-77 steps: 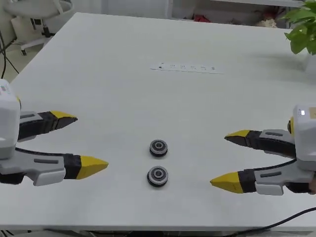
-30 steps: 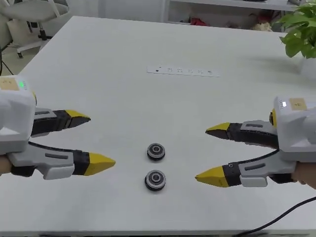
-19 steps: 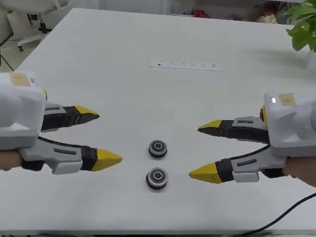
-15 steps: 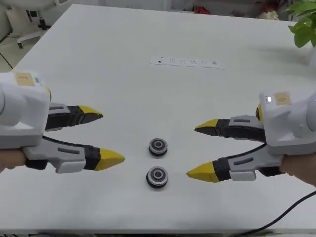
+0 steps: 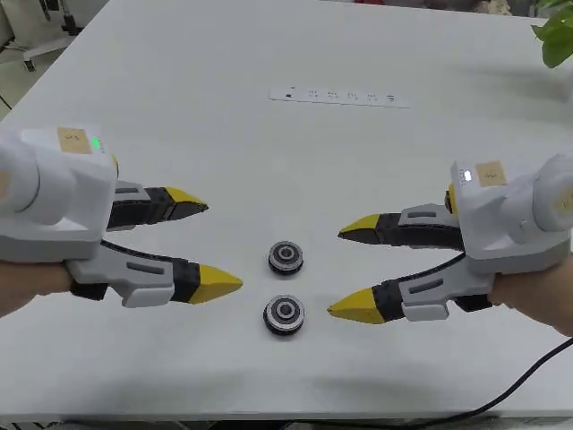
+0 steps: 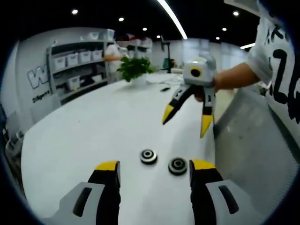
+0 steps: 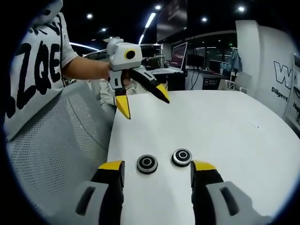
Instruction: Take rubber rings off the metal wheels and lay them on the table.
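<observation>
Two small metal wheels with black rubber rings lie flat on the white table: the far wheel (image 5: 286, 257) and the near wheel (image 5: 284, 314). My left gripper (image 5: 215, 245) is open just left of them, its yellow tips apart and empty. My right gripper (image 5: 346, 270) is open just right of them, also empty. From the left gripper (image 6: 154, 165), the far wheel (image 6: 148, 156) and near wheel (image 6: 177, 165) lie ahead, with the other gripper (image 6: 186, 123) beyond. From the right gripper (image 7: 157, 164), the near wheel (image 7: 146, 163) and far wheel (image 7: 181, 157) sit close ahead.
A white power strip (image 5: 338, 97) lies flat at the far middle of the table (image 5: 224, 107). A green plant (image 5: 559, 34) stands at the far right corner. A black cable (image 5: 524, 381) crosses the near right edge. A person's arm and printed shirt (image 7: 40, 47) are behind the left gripper.
Both grippers have moved inward toward the two wheels, still open. The head camera has tilted down a little. The wheels have not moved.
</observation>
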The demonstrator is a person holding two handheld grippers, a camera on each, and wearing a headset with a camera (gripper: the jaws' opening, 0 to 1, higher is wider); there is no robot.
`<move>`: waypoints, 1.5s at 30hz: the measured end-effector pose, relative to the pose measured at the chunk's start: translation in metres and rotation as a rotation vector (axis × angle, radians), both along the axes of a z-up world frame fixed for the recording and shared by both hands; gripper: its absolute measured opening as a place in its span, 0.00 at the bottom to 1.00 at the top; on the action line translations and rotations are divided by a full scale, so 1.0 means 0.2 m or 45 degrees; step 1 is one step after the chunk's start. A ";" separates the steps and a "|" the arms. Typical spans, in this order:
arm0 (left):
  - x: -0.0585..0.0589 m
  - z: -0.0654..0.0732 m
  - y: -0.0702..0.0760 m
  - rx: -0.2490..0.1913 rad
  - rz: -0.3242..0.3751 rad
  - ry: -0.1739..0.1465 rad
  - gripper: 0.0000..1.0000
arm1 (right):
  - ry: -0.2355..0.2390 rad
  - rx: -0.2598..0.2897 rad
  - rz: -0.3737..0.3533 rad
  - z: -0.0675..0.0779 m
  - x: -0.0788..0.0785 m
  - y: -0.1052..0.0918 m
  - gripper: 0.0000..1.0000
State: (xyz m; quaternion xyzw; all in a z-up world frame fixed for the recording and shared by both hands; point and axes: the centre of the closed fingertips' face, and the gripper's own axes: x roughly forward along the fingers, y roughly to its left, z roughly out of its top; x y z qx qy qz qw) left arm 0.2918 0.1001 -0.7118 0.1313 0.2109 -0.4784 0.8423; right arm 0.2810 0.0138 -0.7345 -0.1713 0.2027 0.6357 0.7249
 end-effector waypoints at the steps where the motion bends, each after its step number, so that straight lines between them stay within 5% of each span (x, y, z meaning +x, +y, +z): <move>1: 0.00 -0.01 -0.01 0.000 -0.012 0.004 0.61 | 0.000 -0.002 0.002 -0.01 0.00 0.00 0.54; 25: -0.05 -0.16 -0.14 0.015 -0.155 0.080 0.54 | 0.024 -0.049 0.120 -0.16 -0.04 0.07 0.45; 33: -0.08 -0.24 -0.17 0.061 -0.209 0.091 0.48 | 0.033 -0.058 0.155 -0.22 -0.07 0.09 0.42; 45: -0.13 -0.30 -0.26 0.076 -0.291 0.114 0.41 | 0.047 -0.055 0.166 -0.25 -0.08 0.10 0.39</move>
